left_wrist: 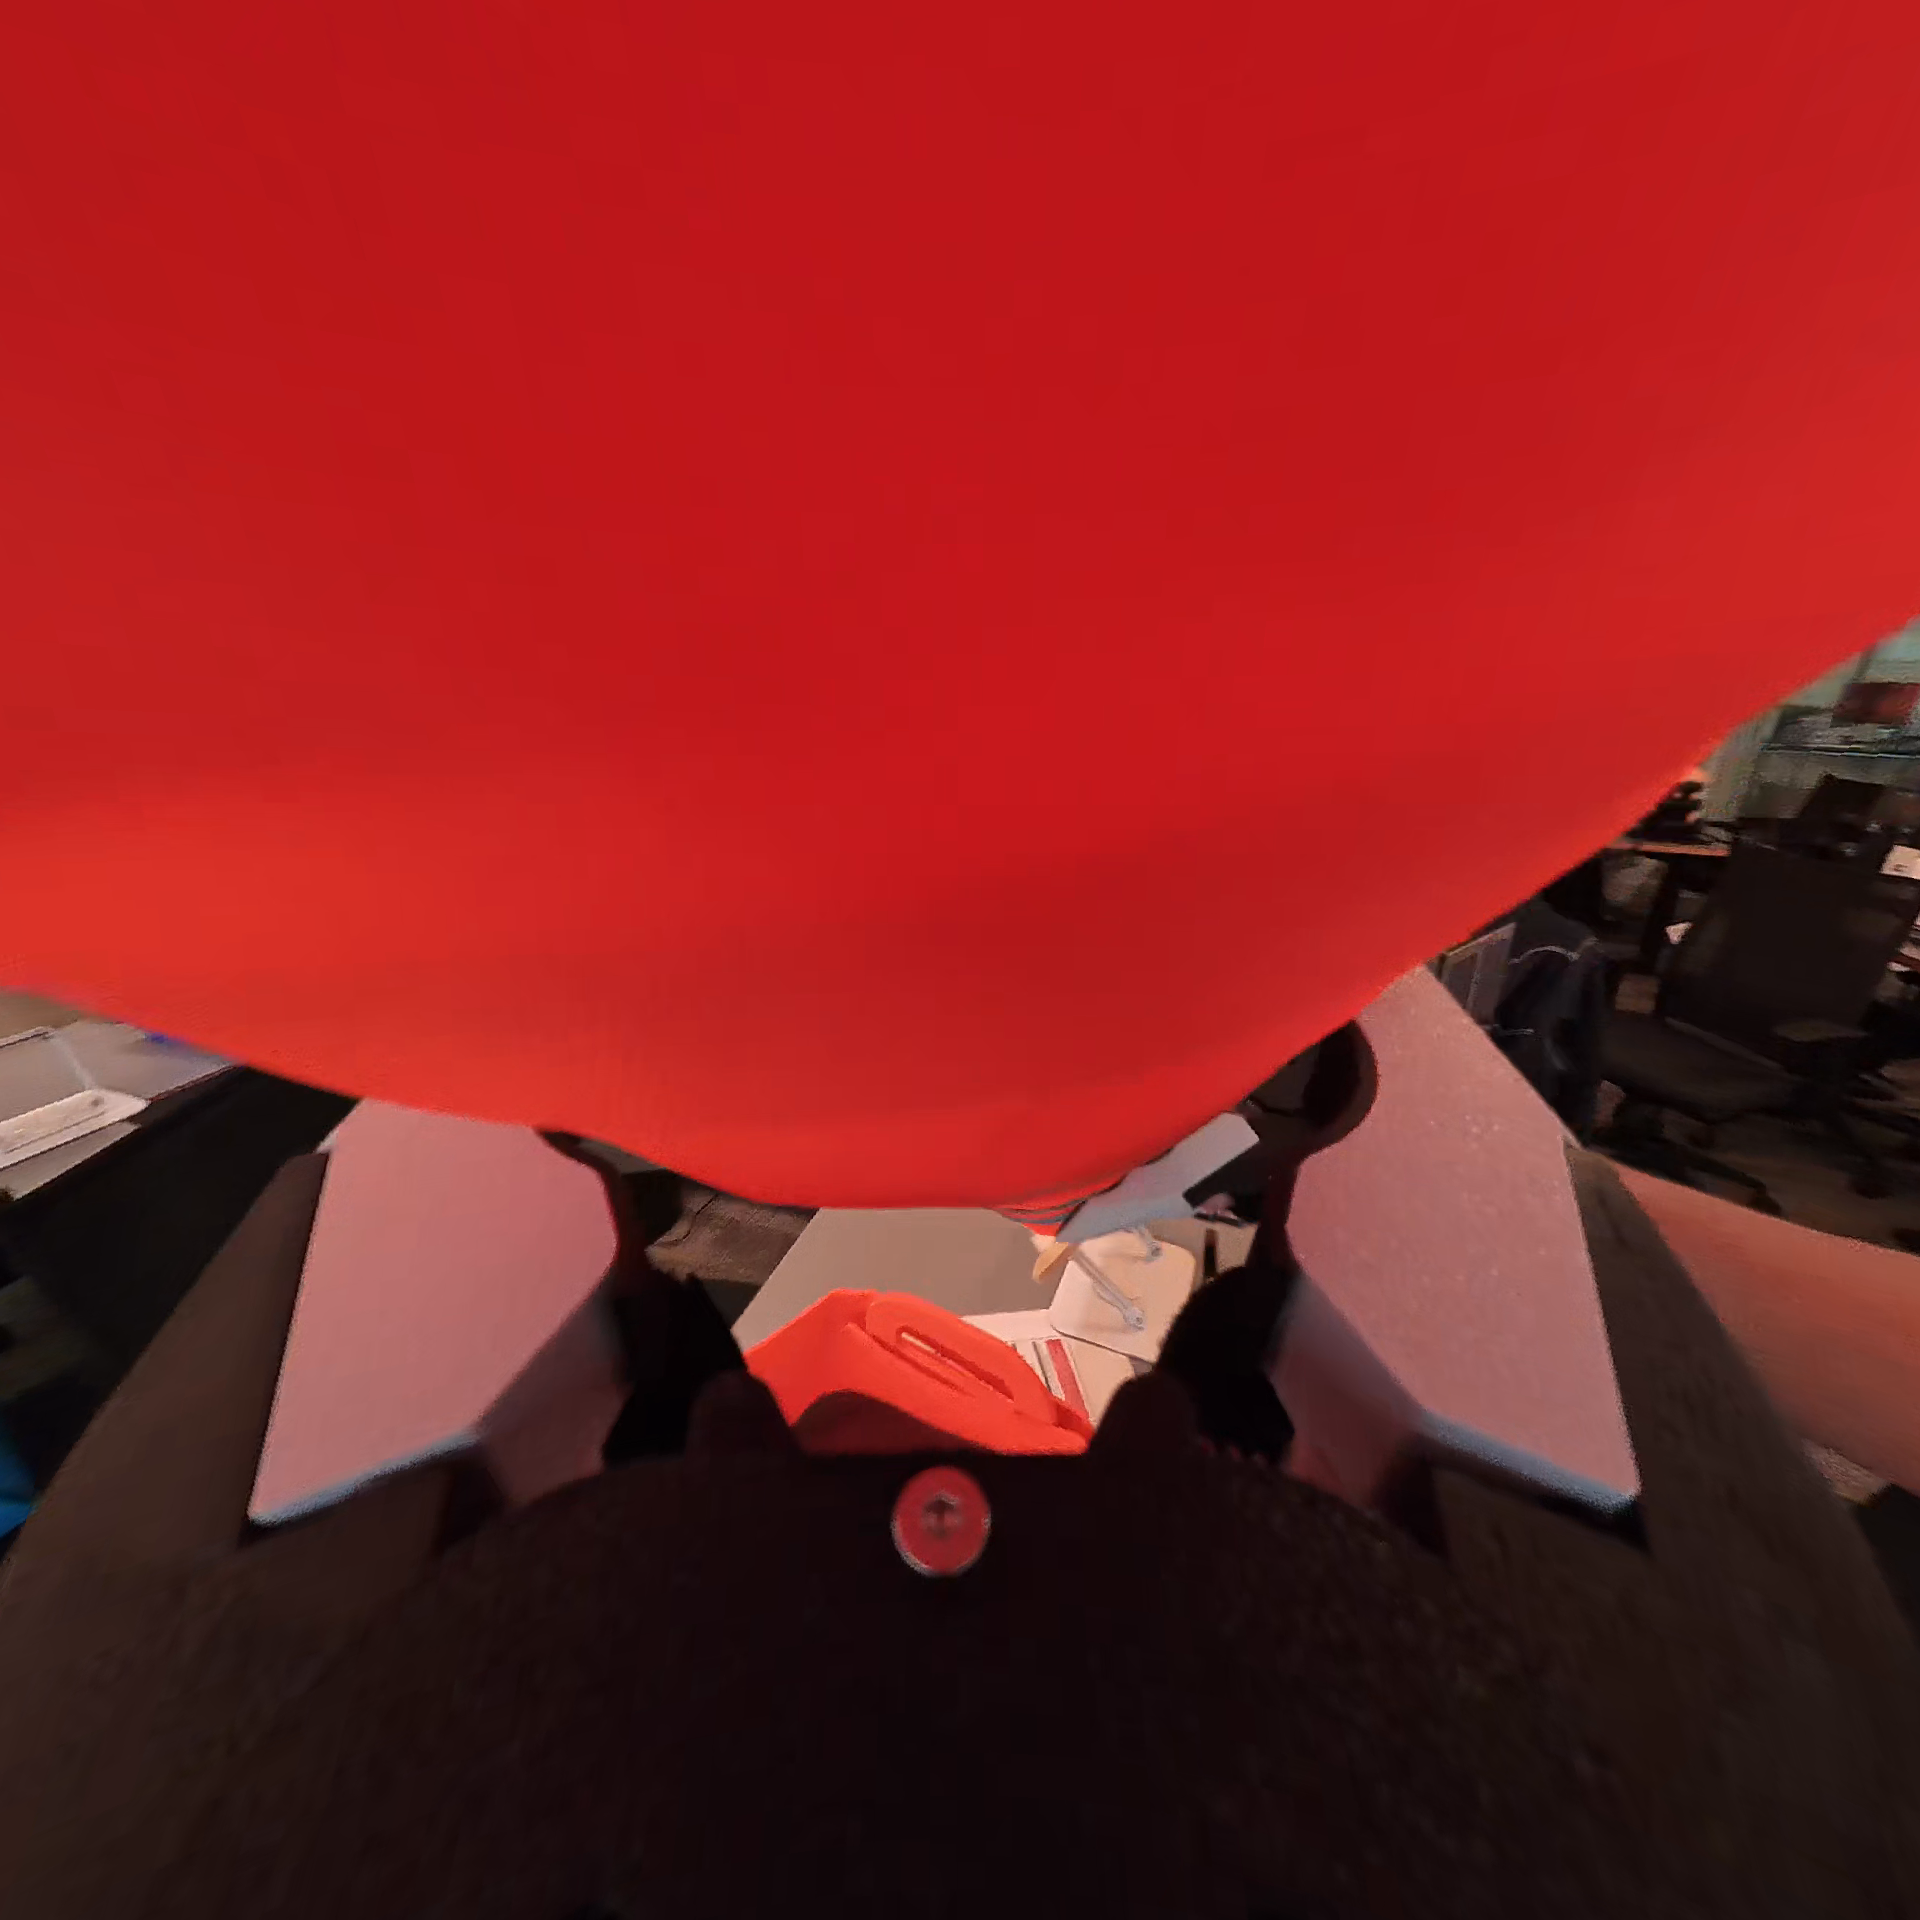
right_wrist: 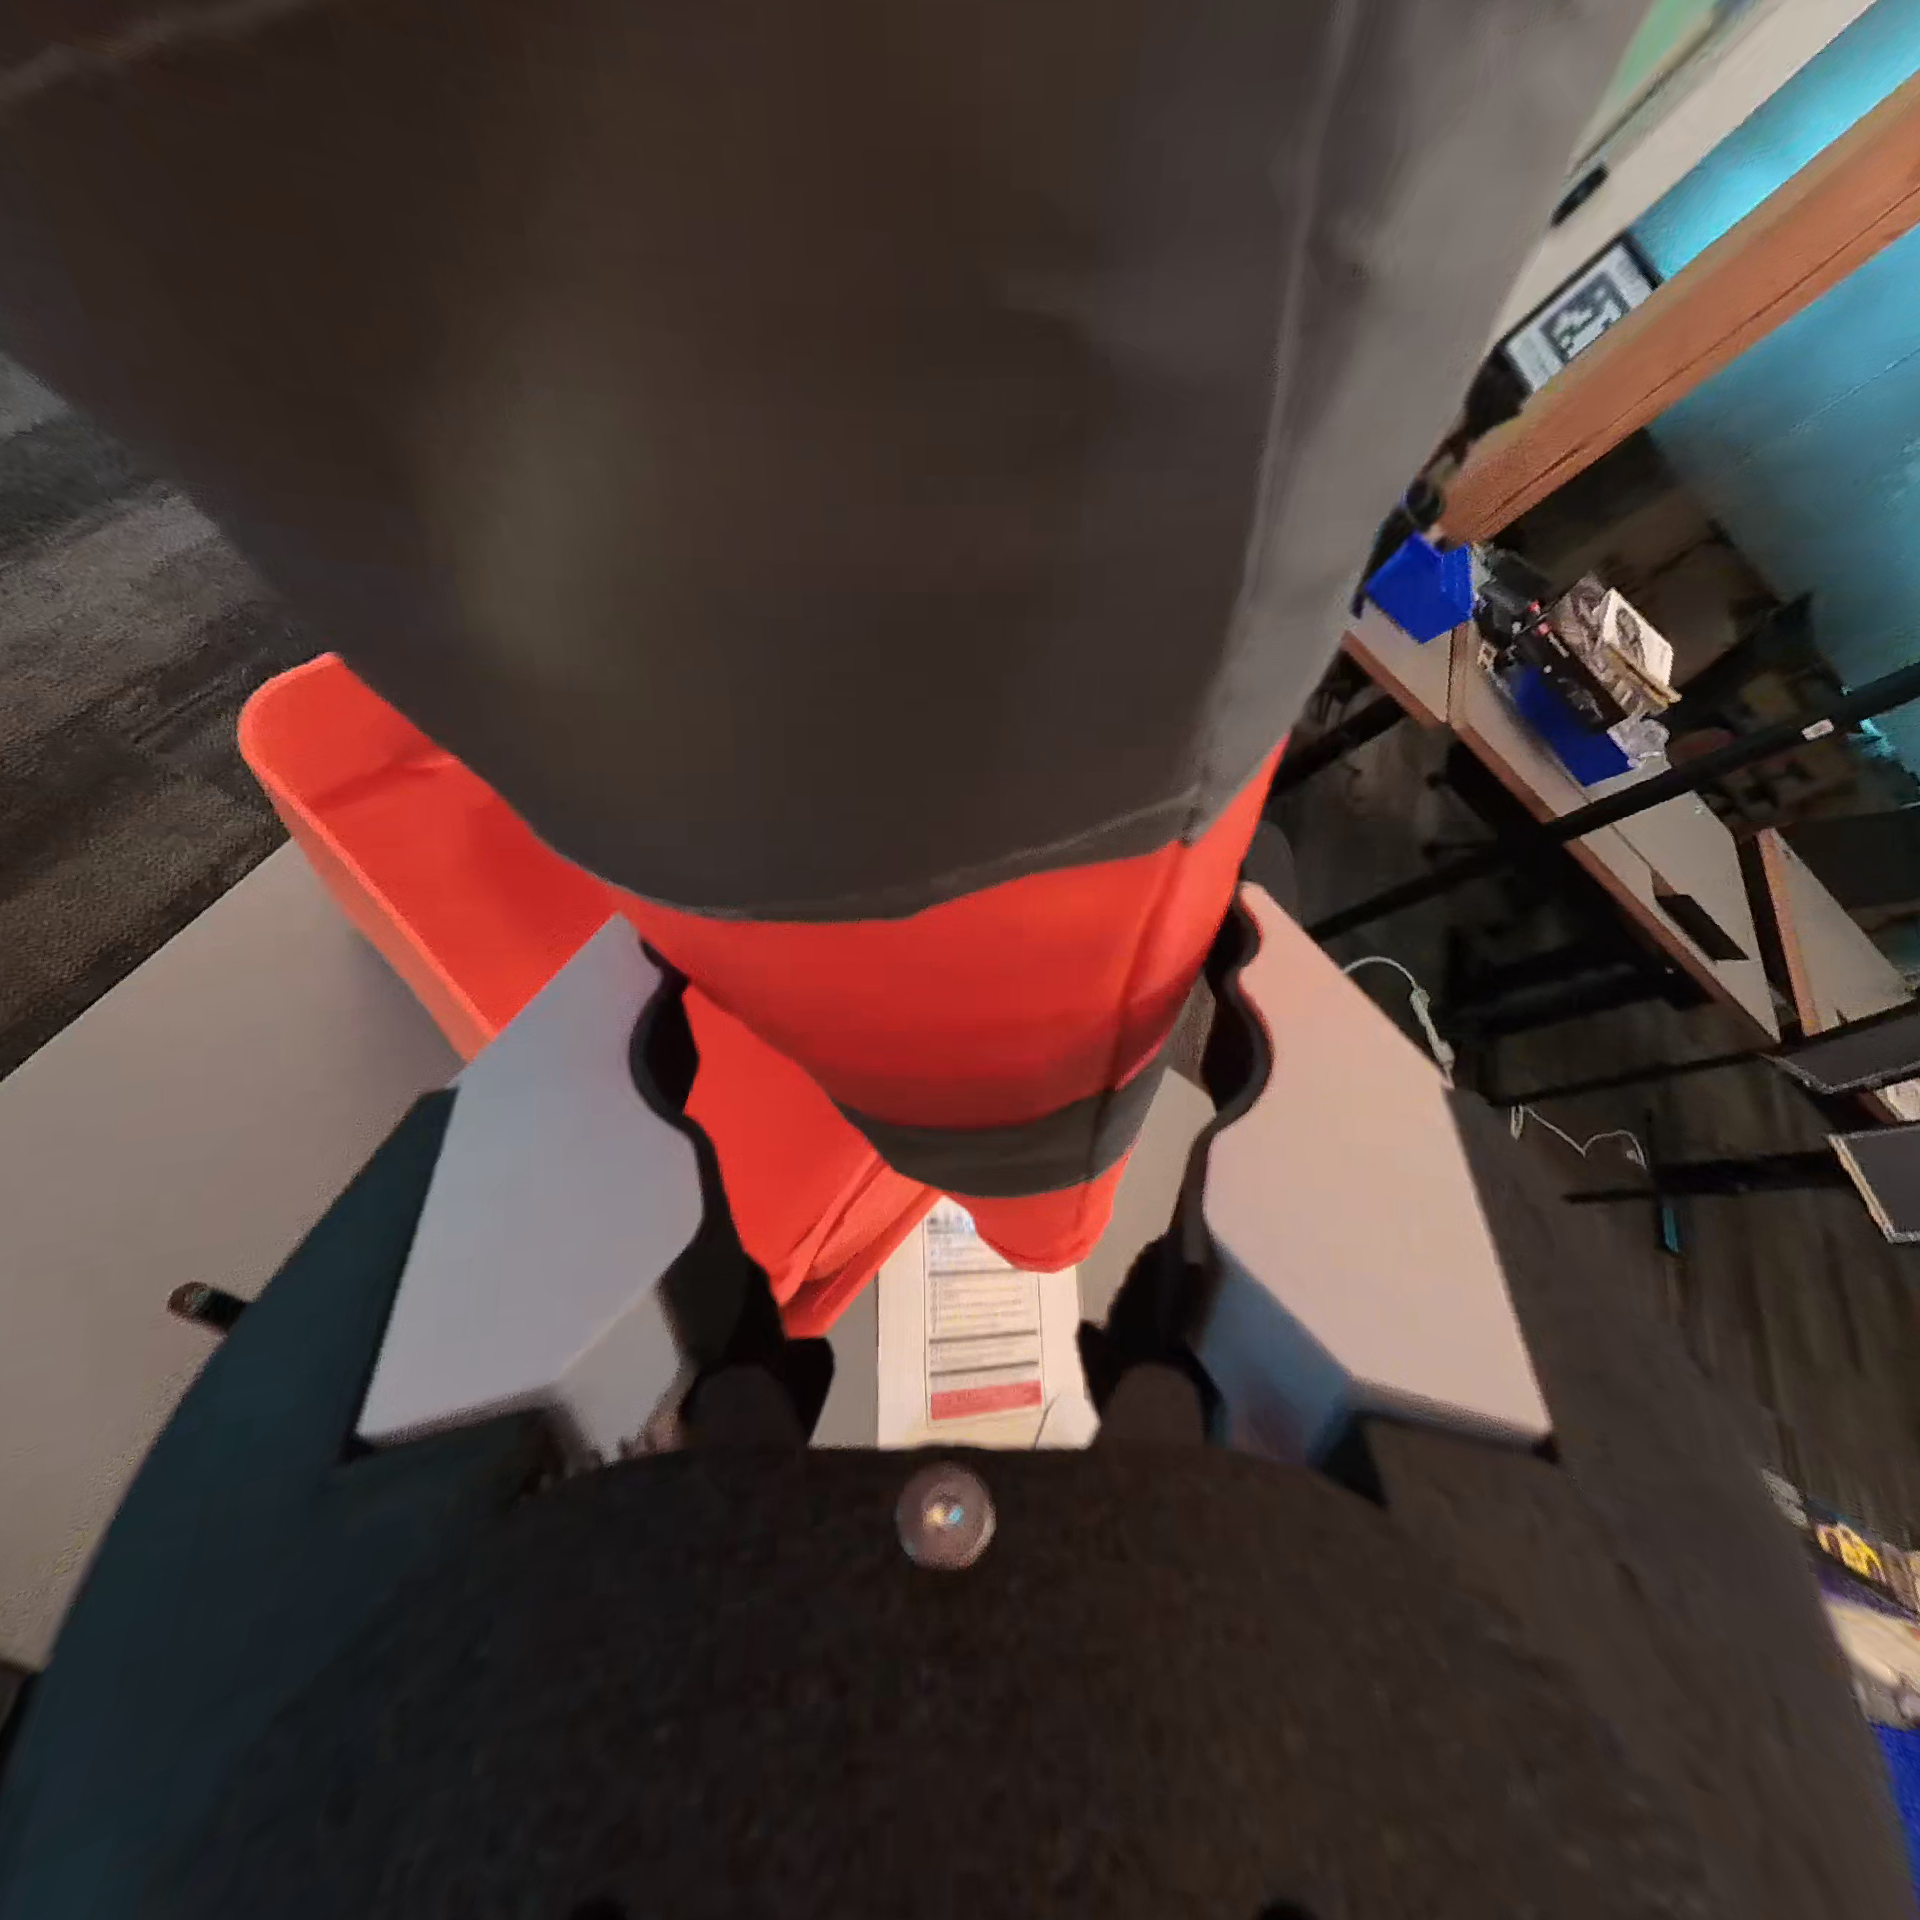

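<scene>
A red garment [left_wrist: 935,520] with a grey part [right_wrist: 779,416] hangs close to both cameras. In the left wrist view it fills most of the frame and hides the fingertips. My left gripper [left_wrist: 961,1101] has its jaws wide apart, with the red cloth bulging down between them. My right gripper [right_wrist: 951,997] also has its jaws wide apart; red cloth with a grey band [right_wrist: 997,1143] lies between them and touches both fingers. More of the red cloth [right_wrist: 395,821] lies on the white table [right_wrist: 156,1143] and shows under the left gripper [left_wrist: 914,1361].
A printed paper sheet [right_wrist: 977,1340] lies on the table under the right gripper. A white base with a metal rod [left_wrist: 1117,1288] stands on the table. Shelves with blue bins [right_wrist: 1423,592] and dark office chairs [left_wrist: 1766,935] stand to the right. Grey carpet [right_wrist: 104,623] lies beyond the table. The tips of one gripper are about 30 centimetres away from the tips of the other.
</scene>
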Motion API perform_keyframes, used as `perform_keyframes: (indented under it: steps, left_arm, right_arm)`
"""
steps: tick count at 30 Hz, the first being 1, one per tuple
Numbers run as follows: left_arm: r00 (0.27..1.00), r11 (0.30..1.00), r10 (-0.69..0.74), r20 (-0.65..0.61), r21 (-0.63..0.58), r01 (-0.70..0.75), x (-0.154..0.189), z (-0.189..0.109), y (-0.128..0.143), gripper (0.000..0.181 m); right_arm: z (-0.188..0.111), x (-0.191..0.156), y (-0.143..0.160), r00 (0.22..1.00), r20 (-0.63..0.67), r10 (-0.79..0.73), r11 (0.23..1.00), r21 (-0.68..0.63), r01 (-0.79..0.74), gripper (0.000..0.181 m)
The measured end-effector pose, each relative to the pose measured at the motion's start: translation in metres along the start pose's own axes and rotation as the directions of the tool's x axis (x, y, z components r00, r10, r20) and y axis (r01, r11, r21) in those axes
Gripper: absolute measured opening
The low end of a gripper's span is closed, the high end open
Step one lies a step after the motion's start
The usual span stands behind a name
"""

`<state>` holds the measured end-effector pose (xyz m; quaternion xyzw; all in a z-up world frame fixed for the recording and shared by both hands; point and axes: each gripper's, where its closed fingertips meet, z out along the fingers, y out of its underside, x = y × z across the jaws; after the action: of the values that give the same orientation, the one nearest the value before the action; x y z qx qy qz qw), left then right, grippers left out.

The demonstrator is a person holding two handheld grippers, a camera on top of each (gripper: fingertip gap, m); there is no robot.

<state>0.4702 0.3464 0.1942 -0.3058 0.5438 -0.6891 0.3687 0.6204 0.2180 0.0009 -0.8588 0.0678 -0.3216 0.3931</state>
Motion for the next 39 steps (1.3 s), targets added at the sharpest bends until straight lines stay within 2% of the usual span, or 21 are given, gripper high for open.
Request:
perform_keyframes:
  steps: [5,9,14,20,27,30,36,39]
  left_arm:
    - [0.996,0.999,0.027,0.086,-0.037,-0.024,-0.015,-0.003,0.017,0.142]
    - [0.99,0.994,0.06,0.124,-0.1,-0.048,-0.036,-0.001,0.035,0.143]
    - [0.983,0.982,0.094,0.158,-0.178,-0.065,-0.076,-0.001,0.063,0.145]
    - [0.982,0.972,0.091,0.168,-0.228,-0.051,-0.133,0.011,0.091,0.142]
    - [0.973,0.954,0.059,0.224,-0.299,0.011,-0.184,0.002,0.167,0.141]
    - [0.97,0.952,0.05,0.24,-0.306,0.027,-0.2,-0.002,0.193,0.141]
    - [0.959,0.934,0.077,0.274,-0.356,0.027,-0.228,-0.001,0.232,0.141]
    - [0.952,0.93,0.09,0.291,-0.367,0.025,-0.237,0.0,0.242,0.141]
  right_arm:
    - [0.038,-0.01,0.001,1.0,0.016,0.01,1.0,-0.002,-0.01,0.096]
    - [0.079,-0.025,0.005,0.997,0.056,0.049,0.998,-0.027,-0.048,0.094]
    - [0.14,-0.048,0.005,0.989,0.112,0.093,0.996,-0.021,-0.092,0.091]
    - [0.203,-0.053,0.005,0.98,0.124,0.156,0.986,0.035,-0.161,0.085]
    - [0.28,-0.099,0.042,0.96,0.214,0.182,0.982,0.002,-0.187,0.083]
    - [0.306,-0.108,0.053,0.954,0.227,0.197,0.979,-0.003,-0.202,0.079]
    - [0.353,-0.127,0.066,0.93,0.288,0.226,0.973,-0.028,-0.228,0.065]
    - [0.366,-0.13,0.065,0.922,0.301,0.245,0.968,-0.031,-0.247,0.055]
